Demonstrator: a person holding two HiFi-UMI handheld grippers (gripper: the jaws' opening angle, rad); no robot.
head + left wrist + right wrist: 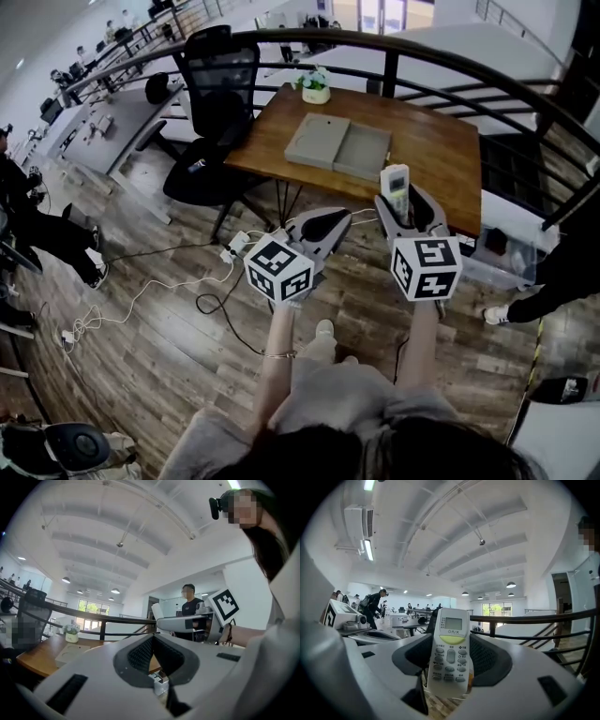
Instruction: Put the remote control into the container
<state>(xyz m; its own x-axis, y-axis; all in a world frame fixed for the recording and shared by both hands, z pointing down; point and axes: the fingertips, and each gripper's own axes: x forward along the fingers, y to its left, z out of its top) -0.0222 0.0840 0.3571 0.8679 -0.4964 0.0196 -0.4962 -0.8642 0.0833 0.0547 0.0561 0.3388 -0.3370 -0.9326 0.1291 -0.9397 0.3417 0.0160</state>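
Note:
A white remote control [395,185] with a small screen and grey buttons stands upright between the jaws of my right gripper [401,200], which is shut on its lower half. The remote [449,652] fills the middle of the right gripper view. My left gripper [327,222] is beside it at the left, shut and holding nothing; its pads meet at the tips [152,637]. The container [337,146], a flat grey box lying open with lid and base side by side, rests on the wooden table [436,141] beyond both grippers. The box [70,653] also shows at the left of the left gripper view.
A small potted plant [315,86] stands at the table's far edge. A black office chair [217,89] is left of the table, and a curved black railing [427,47] runs behind it. A power strip with cables [234,249] lies on the wood floor. A person's legs [553,281] are at the right.

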